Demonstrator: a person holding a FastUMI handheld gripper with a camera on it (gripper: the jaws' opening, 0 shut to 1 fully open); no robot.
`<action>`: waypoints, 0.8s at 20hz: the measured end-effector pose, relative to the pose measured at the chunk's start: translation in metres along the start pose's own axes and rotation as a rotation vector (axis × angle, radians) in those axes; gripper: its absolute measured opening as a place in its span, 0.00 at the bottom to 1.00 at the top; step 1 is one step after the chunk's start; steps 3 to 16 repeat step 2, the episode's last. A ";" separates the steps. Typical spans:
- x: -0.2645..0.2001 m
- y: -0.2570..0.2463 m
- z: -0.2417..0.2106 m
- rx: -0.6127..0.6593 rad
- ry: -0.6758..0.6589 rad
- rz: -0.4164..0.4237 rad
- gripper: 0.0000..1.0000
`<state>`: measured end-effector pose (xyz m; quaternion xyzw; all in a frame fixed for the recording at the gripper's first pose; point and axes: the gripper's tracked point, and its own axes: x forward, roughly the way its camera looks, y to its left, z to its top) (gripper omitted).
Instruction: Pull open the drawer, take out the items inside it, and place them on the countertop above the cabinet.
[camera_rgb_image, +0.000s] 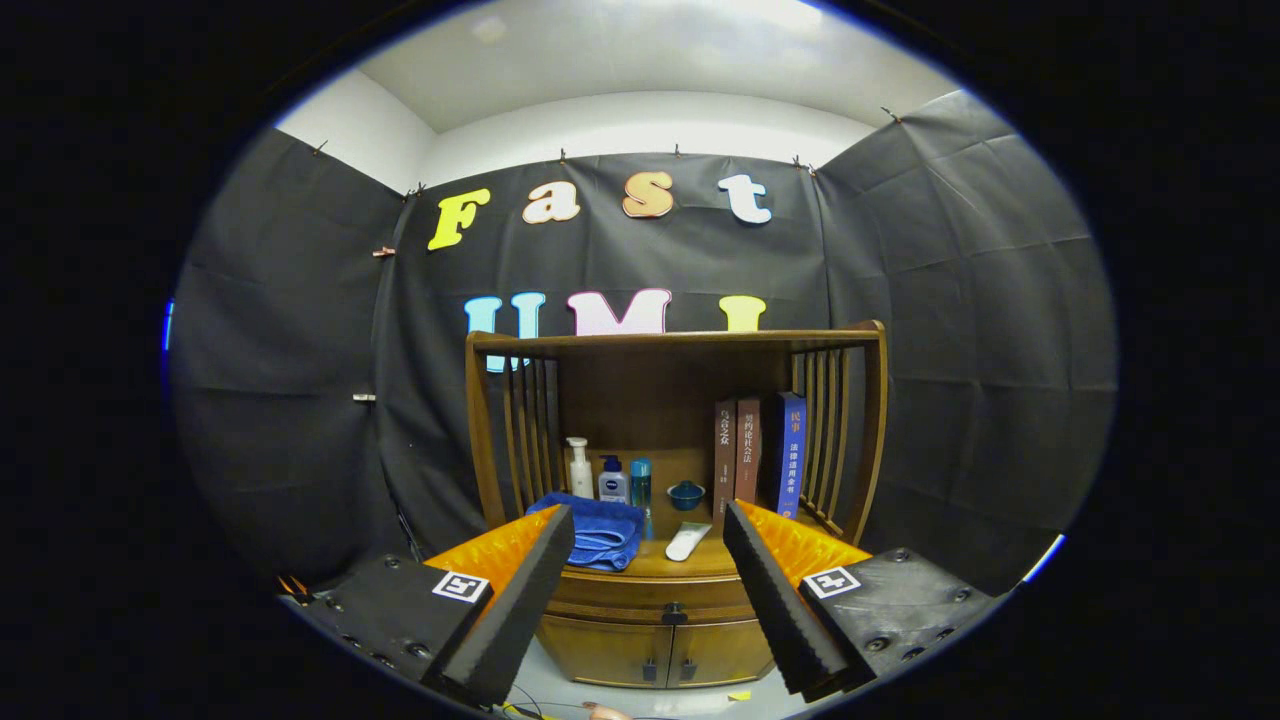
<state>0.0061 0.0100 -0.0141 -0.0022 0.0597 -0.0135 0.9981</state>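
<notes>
A wooden cabinet (660, 640) stands ahead against the booth wall. Its drawer (650, 595) is closed, with a small dark knob (673, 613) at its middle. The countertop (690, 562) above it carries a folded blue towel (595, 530) and a white tube (687, 541). My gripper (648, 545) is open, its fingers spread wide with nothing between them. It hangs well back from the cabinet, and the drawer front shows in the gap between the fingers.
On the countertop's back stand a white pump bottle (580, 468), a small white and blue bottle (613, 481), a teal bottle (641, 483), a blue bowl (686, 494) and three upright books (760, 450). Slatted side rails (830, 440) and a top shelf (670, 340) frame it. Two doors (655, 655) sit below.
</notes>
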 end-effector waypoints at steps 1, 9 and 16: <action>0.000 0.000 0.000 -0.001 0.003 0.001 0.98; -0.002 0.000 -0.001 0.000 0.004 0.003 0.98; -0.002 0.000 -0.001 0.000 0.004 0.003 0.98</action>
